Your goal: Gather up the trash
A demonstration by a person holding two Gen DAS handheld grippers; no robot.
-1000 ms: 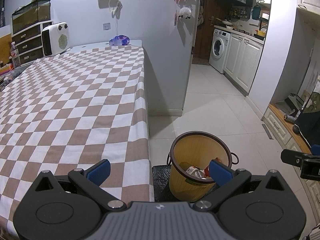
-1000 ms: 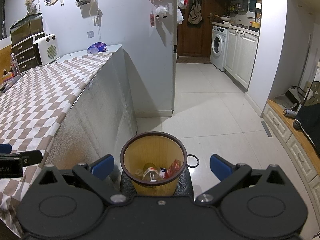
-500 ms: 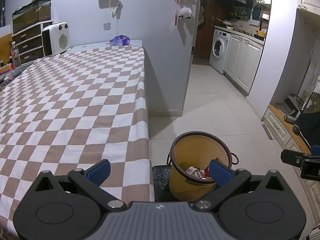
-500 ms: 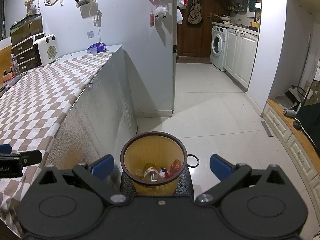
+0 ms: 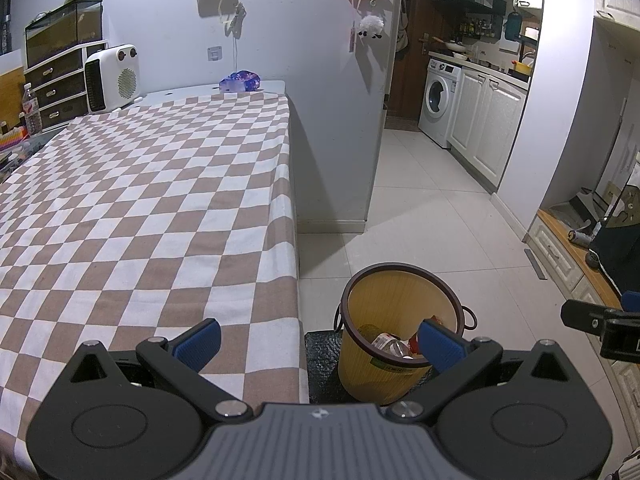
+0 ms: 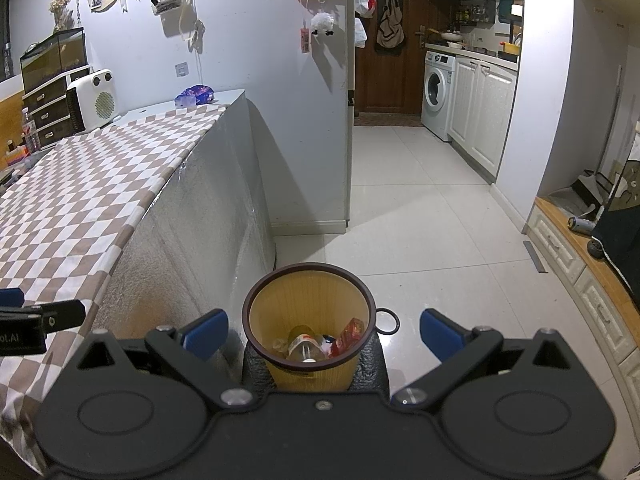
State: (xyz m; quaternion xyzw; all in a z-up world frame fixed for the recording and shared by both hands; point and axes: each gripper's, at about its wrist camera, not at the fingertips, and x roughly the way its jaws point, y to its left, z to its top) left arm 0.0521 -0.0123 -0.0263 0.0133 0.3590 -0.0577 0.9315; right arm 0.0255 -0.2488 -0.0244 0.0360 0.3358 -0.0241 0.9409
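The right hand-held gripper [image 6: 323,330] is spread wide with nothing in it. The yellow trash bin [image 6: 310,322] with a dark rim sits right in front of it, low down, between its two blue fingers [image 6: 206,330] but not touching them. Inside the bin lie a clear bottle [image 6: 306,347] and a red wrapper [image 6: 349,331]. The bin stands on a black mat [image 6: 374,364] on the floor.

The left hand-held gripper [image 5: 318,342] is also spread wide and holds nothing. From this one, the trash bin [image 5: 400,308] is ahead and off to the right, with the right blue finger [image 5: 440,344] in front of its rim. The left blue finger hangs over the edge of the desk [image 5: 140,200], which has a brown and white checked cloth. The desk reaches far ahead and to the left of this hand-held gripper.

At the far end of the desk are a white heater [image 5: 112,78] and a purple bag [image 5: 240,80], well apart from both.
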